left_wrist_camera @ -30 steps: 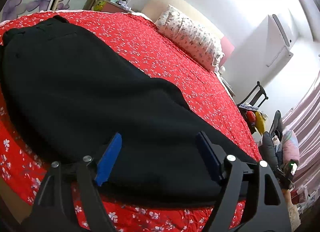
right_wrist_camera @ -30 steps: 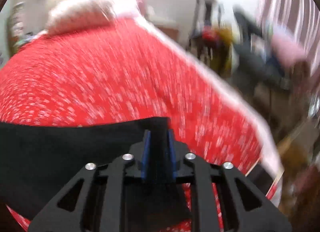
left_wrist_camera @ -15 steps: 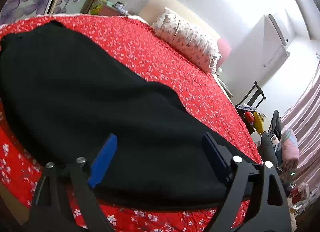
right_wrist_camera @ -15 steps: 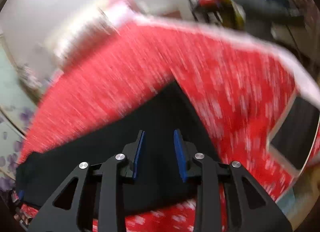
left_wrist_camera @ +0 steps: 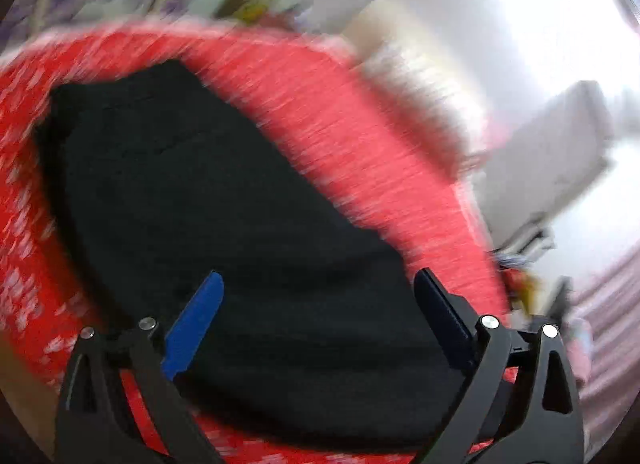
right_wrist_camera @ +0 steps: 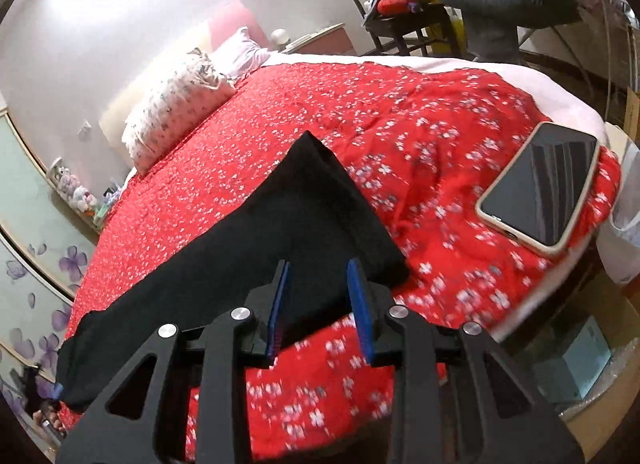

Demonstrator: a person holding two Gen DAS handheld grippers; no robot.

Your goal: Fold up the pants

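Opening wide, left tongs (left_wrist_camera: 316,296) hover over the one pair of black pants (left_wrist_camera: 224,232), pads clear of the cloth, nothing gripped. Right tongs (right_wrist_camera: 318,288) sit partly parted, released, straddling the pants (right_wrist_camera: 280,232) leg end without pinching it. Pants lie flat on the red floral bedspread (right_wrist_camera: 400,123). One phone (right_wrist_camera: 540,187) near the bed corner; two pillows (right_wrist_camera: 176,111) at the head.

The red flowered bedspread (right_wrist_camera: 280,135) lies bare between the long black pants (right_wrist_camera: 240,232) and the floral pillow (right_wrist_camera: 176,107). A dark-screened phone in a beige case (right_wrist_camera: 540,187) occupies the near right corner. Beyond the bed's far edge, a cluttered dark wooden chair (right_wrist_camera: 384,11) seemingly crowds that side.
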